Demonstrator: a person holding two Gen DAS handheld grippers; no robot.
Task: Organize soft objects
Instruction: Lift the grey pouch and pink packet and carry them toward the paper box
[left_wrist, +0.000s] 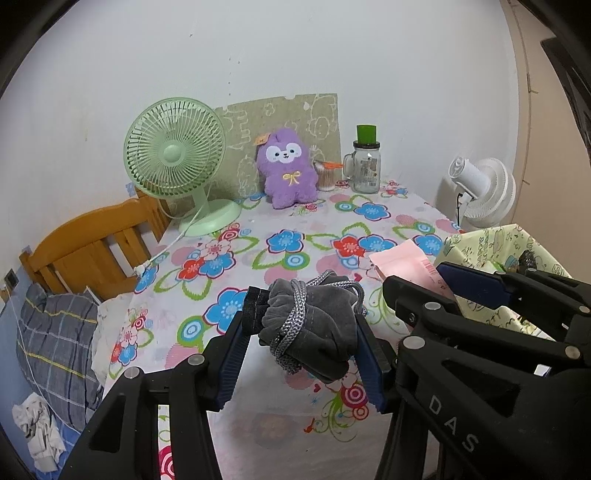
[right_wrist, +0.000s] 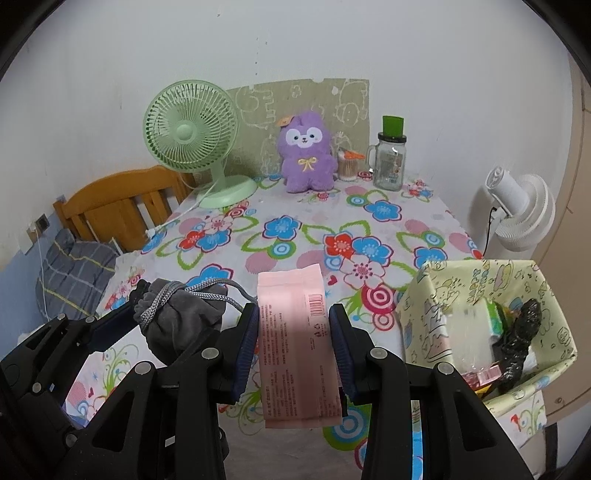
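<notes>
My left gripper (left_wrist: 301, 332) is shut on a grey velvet drawstring pouch (left_wrist: 314, 328) wound with a grey cord, held above the front edge of the flowered table (left_wrist: 295, 236). My right gripper (right_wrist: 293, 347) is shut on a flat pink packet (right_wrist: 295, 343) with a barcode, held over the table's front. The pouch also shows in the right wrist view (right_wrist: 181, 317), to the left of the packet. The packet shows in the left wrist view (left_wrist: 410, 266). A purple plush toy (left_wrist: 290, 168) sits upright at the back of the table.
A yellow-green fabric storage box (right_wrist: 443, 314) stands at the front right with a black item and packets inside. A green desk fan (left_wrist: 175, 155), a glass jar with a green lid (left_wrist: 365, 166) and a cotton-swab holder stand at the back. A white fan (left_wrist: 484, 188) and a wooden bed headboard (left_wrist: 92, 243) flank the table.
</notes>
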